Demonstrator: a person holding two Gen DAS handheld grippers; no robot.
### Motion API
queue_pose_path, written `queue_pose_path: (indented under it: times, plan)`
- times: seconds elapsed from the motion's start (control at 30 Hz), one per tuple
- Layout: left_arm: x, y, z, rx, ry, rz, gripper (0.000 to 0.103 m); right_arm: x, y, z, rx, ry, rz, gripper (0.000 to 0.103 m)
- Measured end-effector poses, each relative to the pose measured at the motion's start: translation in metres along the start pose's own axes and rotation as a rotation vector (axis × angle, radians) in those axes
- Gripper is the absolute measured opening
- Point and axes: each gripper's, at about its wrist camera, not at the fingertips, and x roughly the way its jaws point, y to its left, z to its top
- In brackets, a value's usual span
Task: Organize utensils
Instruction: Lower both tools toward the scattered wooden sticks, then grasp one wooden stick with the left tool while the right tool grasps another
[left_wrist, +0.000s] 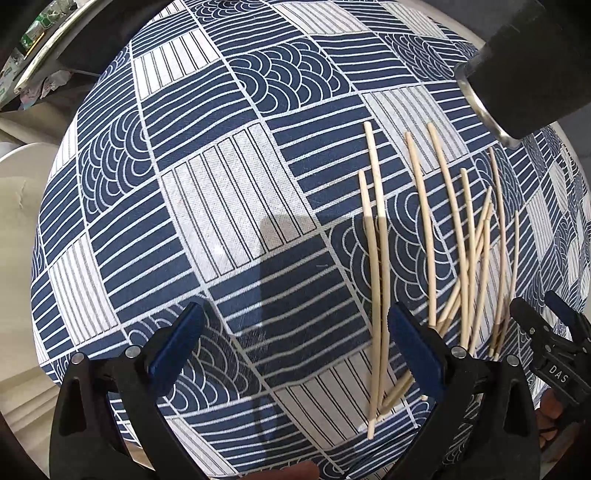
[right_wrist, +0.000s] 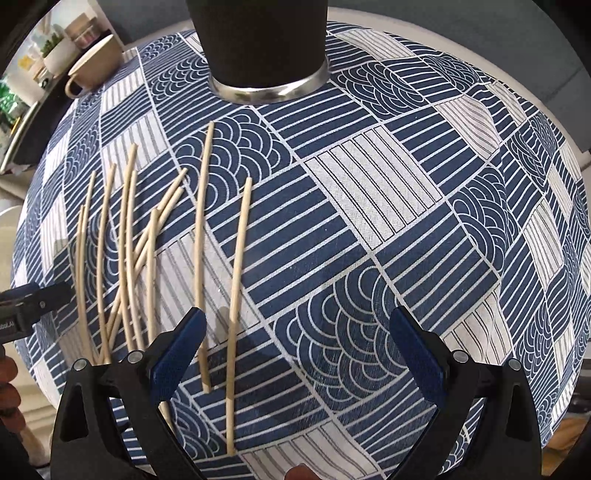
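Chopsticks (right_wrist: 147, 258) lie loose on the patterned cloth (right_wrist: 369, 206), left of and ahead of the empty, spread right claw (right_wrist: 295, 354); the black cup (right_wrist: 258, 44) stands beyond. Left claw (left_wrist: 295, 350) gapes too, sticks to its right. Gathering seems unstarted; next, straddle one stick.

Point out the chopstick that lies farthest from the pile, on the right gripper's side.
It is the lone chopstick at the right end of the row, lying apart on the tablecloth, inside the open right gripper; the other chopsticks cluster and cross further left.
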Motion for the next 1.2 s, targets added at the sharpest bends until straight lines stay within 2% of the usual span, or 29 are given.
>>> queue_pose_path:
  times: [0.23, 0.4, 0.43, 0.6, 0.73, 0.8, 0.97, 1.0, 1.07, 1.13, 1.17, 1.2]
  plan:
    - [0.014, -0.008, 0.013, 0.020, -0.008, 0.031, 0.098, 0.014, 0.004, 0.010, -0.004, 0.013, -0.002, 0.095]
    - [0.017, -0.013, 0.032, 0.002, -0.007, 0.062, 0.098, 0.017, 0.008, 0.019, -0.008, -0.004, 0.002, 0.096]
    - [0.018, -0.015, 0.034, -0.002, -0.012, 0.082, 0.099, 0.017, 0.010, 0.021, -0.005, -0.004, 0.001, 0.096]
    - [0.016, -0.013, 0.033, -0.039, -0.028, 0.083, 0.099, 0.022, 0.013, 0.034, 0.002, -0.024, -0.001, 0.097]
    - [0.014, -0.013, 0.029, -0.049, -0.078, 0.083, 0.099, 0.020, 0.010, 0.023, 0.013, -0.048, -0.002, 0.097]
    - [0.014, -0.014, 0.027, -0.042, -0.074, 0.083, 0.099, 0.020, 0.011, 0.021, 0.009, -0.062, -0.007, 0.097]
    - [0.013, -0.013, 0.032, -0.071, -0.067, 0.083, 0.098, 0.018, 0.010, 0.014, -0.004, -0.034, -0.010, 0.094]
    - [0.012, -0.013, 0.030, -0.063, -0.077, 0.084, 0.095, 0.017, 0.009, 0.013, -0.011, -0.033, -0.009, 0.090]
    - [0.005, -0.014, 0.024, -0.052, -0.093, 0.082, 0.084, 0.010, 0.011, 0.009, -0.041, -0.046, -0.002, 0.069]
    - [-0.003, -0.018, 0.015, -0.028, -0.105, 0.080, 0.059, 0.004, 0.011, 0.008, -0.083, -0.049, 0.008, 0.034]
    - [-0.005, -0.019, 0.012, -0.017, -0.109, 0.077, 0.052, 0.002, 0.011, 0.006, -0.102, -0.049, 0.015, 0.019]
    - [-0.008, -0.021, 0.010, 0.001, -0.112, 0.074, 0.038, 0.001, 0.010, 0.005, -0.108, -0.048, 0.016, 0.014]
